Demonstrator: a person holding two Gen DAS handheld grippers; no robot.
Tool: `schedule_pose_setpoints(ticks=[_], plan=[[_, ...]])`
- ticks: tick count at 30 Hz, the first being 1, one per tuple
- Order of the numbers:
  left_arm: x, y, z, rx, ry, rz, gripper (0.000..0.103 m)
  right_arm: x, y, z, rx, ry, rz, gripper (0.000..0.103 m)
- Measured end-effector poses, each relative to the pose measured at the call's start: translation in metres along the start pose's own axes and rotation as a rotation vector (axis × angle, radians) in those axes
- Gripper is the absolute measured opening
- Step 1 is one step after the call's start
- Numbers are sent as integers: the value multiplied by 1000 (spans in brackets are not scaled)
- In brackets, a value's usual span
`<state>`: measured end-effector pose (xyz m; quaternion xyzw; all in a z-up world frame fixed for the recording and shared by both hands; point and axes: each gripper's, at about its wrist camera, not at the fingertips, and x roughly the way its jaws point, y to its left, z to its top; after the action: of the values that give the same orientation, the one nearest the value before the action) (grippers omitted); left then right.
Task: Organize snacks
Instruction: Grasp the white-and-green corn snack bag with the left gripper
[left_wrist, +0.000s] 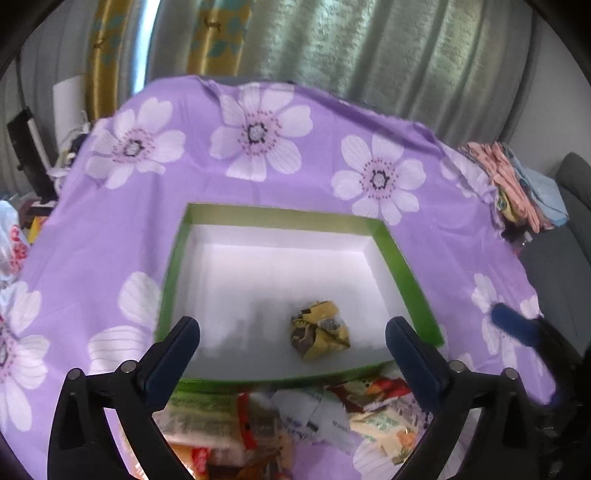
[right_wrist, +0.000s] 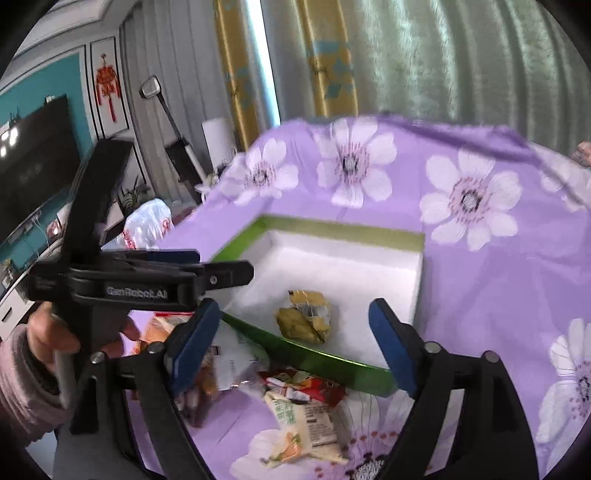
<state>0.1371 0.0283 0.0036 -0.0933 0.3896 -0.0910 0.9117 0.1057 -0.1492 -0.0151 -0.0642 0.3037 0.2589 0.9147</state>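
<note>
Both the left claw (left_wrist: 291, 339) and right claw (right_wrist: 291, 325) hang wide open and empty, since one yellow snack (left_wrist: 319, 328) already lies ahead in the green box (left_wrist: 168, 280), while the loose packets (right_wrist: 303, 417) wait just below for sorting.

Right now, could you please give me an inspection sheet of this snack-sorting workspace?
Surface: table under a purple floral cloth, rumpled at the far edge.
Job's things: green-walled box with white inside, holding one crumpled yellow wrapper; pile of snack packets on the cloth at the box's near side, outside it.
Clutter: folded fabrics at the table's right edge.
Grippers: left gripper open and holding nothing, over the box's near edge; right gripper open and holding nothing, near the same edge.
Cables: nothing seen.
Surroundings: curtains behind the table, television, white plastic bag.
</note>
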Motion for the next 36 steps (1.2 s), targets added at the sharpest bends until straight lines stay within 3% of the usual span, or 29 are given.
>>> schedule_pose_setpoints(ticks=[7,15,24,36], plan=[[-32,-2,-15,-10,-27,-14,100,-45,3,-15,61,-46,30,91],[-46,-21,-56,-2,37,-95,100,-58,-4,-59,91,44,7,92],[-24,-41,-99,-39,166,-144,100,-53,-12,-110,89,150,-36,92],[13,-66,-110,-63,263,-188,100,-21,-29,-129,130,181,60,92]])
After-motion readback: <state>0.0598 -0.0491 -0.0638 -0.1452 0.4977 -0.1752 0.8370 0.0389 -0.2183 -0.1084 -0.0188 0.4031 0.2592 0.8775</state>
